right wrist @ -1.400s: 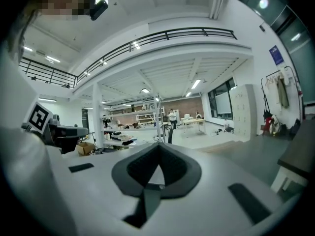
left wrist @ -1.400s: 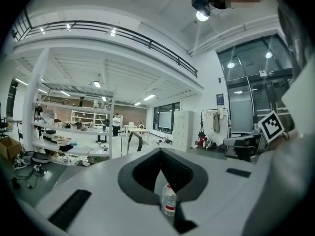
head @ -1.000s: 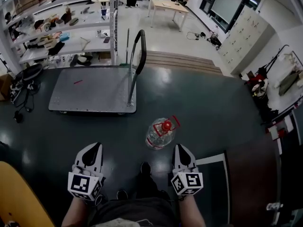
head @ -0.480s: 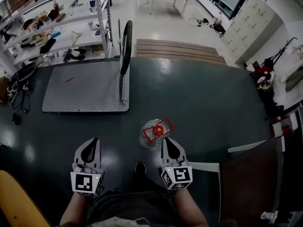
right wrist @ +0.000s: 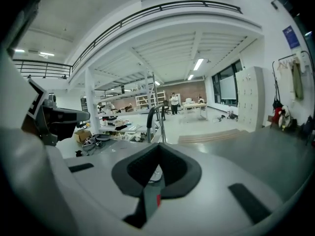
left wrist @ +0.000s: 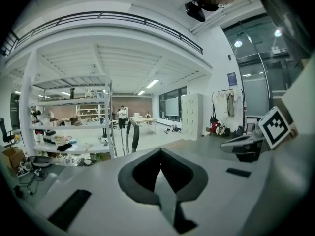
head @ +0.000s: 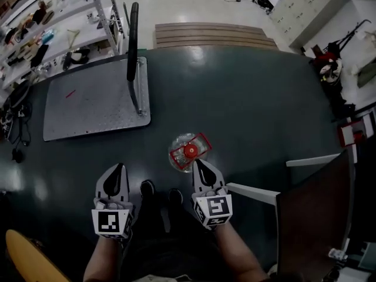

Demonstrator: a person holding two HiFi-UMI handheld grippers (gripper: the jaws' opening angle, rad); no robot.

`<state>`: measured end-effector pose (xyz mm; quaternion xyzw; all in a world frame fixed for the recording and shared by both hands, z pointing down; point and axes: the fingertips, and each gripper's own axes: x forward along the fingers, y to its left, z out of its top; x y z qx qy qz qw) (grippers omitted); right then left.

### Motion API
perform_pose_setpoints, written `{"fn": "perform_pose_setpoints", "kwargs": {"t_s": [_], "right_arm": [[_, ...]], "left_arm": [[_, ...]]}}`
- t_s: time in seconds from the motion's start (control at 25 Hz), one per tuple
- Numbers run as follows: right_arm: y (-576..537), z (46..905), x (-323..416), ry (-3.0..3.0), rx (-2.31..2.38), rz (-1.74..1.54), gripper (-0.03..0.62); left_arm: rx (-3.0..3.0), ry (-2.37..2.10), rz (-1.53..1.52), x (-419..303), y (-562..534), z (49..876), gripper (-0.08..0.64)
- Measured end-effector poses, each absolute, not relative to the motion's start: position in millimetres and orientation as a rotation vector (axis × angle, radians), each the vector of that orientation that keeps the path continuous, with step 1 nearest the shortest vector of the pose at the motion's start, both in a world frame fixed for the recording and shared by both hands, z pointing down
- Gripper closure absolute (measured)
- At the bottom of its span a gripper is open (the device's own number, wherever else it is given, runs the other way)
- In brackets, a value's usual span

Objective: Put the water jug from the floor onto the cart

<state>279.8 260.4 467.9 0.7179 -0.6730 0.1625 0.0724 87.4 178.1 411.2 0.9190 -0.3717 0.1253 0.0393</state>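
Observation:
A clear water jug point(head: 183, 152) with a red cap and a red carry handle stands on the dark floor, just right of the cart. The grey flat cart point(head: 94, 107) has an upright black handle point(head: 134, 40) at its near-right edge. My right gripper point(head: 200, 164) is shut and empty, its tip right beside the jug's near side. Part of the jug point(right wrist: 154, 175) shows through the gap behind the right gripper's point(right wrist: 158, 145) tips. My left gripper point(head: 117, 170) is shut and empty, well left of the jug. Ahead of the left gripper point(left wrist: 160, 150) stands the cart handle point(left wrist: 133, 132).
Shelving racks point(head: 41, 34) full of items line the far left. A low slatted platform point(head: 214, 35) lies beyond the dark floor. A white-edged dark board point(head: 305, 210) stands at the right. A yellow object point(head: 26, 257) sits bottom left. The person's shoes point(head: 147, 188) are between the grippers.
Both grippers have come forward and down toward the jug; the right one's tip now sits next to it. The jug and cart have stayed in place.

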Motion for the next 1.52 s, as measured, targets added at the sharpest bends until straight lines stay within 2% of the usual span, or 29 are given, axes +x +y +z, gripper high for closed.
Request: {"fn": "perform_pose_setpoints", "kwargs": {"t_s": [0.56,0.76,1.04,1.52], "right_arm": [[239,602,246,-1.862,1.994,0.804,0.604],[231,653,240,-1.822,1.908,0.904,0.577],[220,725,232,-1.767,1.744,0.976,0.489],[217,806,231,-1.689,1.463,1.060,0.449]], "left_arm": [[2.749,-0.828,0.508,132,148,531,0.552],[2.741,-0.738,0.592,148,142,574,0.552],[2.702,-0.655,0.675,156,136,630,0.552],[2.650,-0.614,0.788,163,124,692,0.552]]}}
